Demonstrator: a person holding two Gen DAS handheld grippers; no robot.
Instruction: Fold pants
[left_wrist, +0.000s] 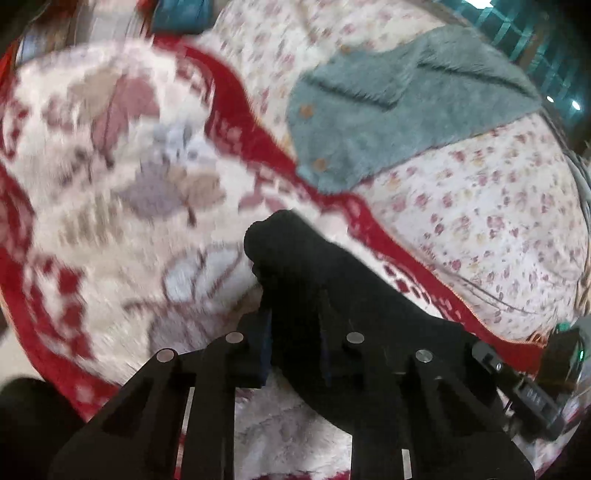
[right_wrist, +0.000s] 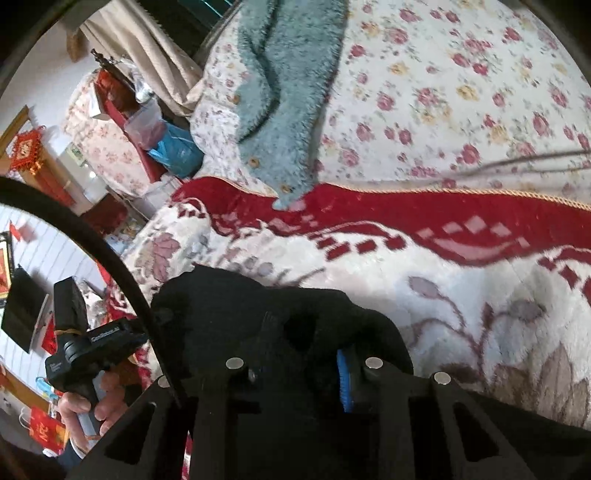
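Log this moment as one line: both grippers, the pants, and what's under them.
left gripper: shut on black pants | right gripper: shut on black pants | surface: red-and-white blanket | fold: not finished

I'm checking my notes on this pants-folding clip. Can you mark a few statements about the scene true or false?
1. Both tools grip black pants. True: the left tool and the right tool each have black pants bunched between their fingers.
2. A teal fuzzy garment lies on the floral sheet. True: the garment lies on the sheet, one corner over the blanket's red border.
3. The blanket under the pants is plain blue. False: the blanket is white with a leaf pattern and a red border.
4. The pants are already folded flat. False: they hang bunched from the tools.
5. The garment has buttons. True.
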